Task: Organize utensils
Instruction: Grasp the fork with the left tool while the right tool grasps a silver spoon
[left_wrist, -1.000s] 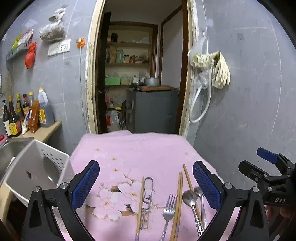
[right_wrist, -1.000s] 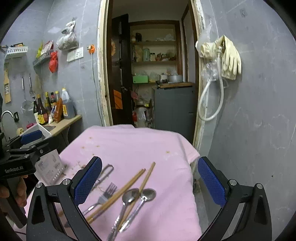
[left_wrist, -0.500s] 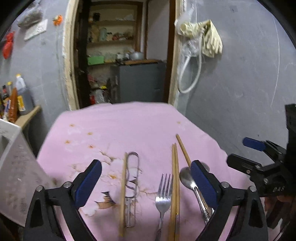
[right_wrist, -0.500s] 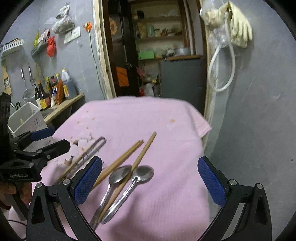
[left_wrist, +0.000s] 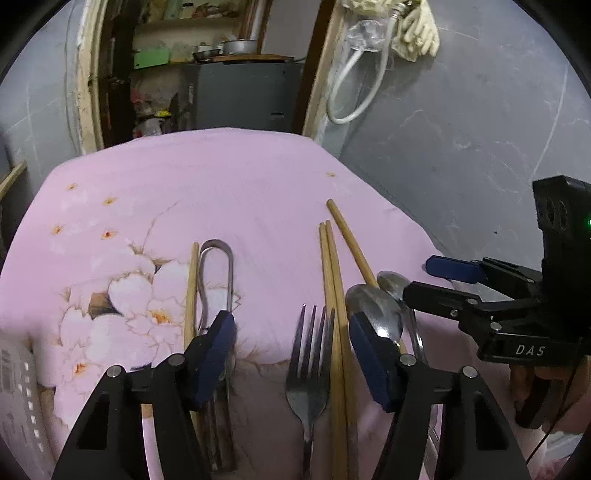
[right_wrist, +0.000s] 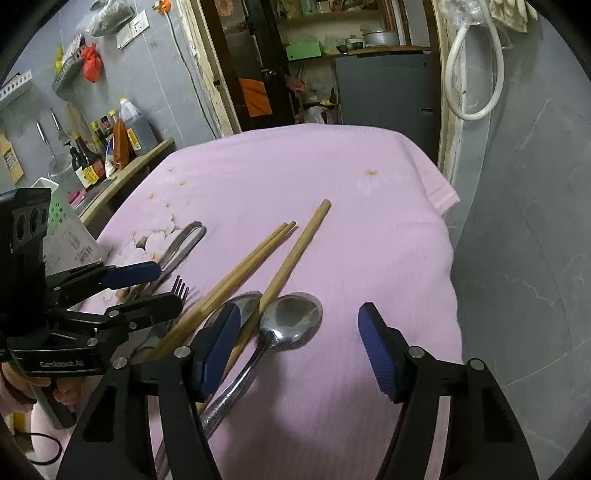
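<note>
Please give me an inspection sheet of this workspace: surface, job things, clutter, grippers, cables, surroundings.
Surface: pink floral cloth covers the table.
Job things: fork, two spoons, four wooden chopsticks, metal tongs, all lying on the cloth.
Clutter: nothing seen.
Grippers: left gripper closing, fork between its fingers, untouched; right gripper closing, spoon between its fingers, untouched.
Cables: thin black cable at lower left of the right view.
Surroundings: white hose on the wall, sauce bottles, open doorway.

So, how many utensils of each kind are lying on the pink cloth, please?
Chopsticks: 4
Spoons: 2
Fork: 1
Metal tongs: 1
Total: 8
</note>
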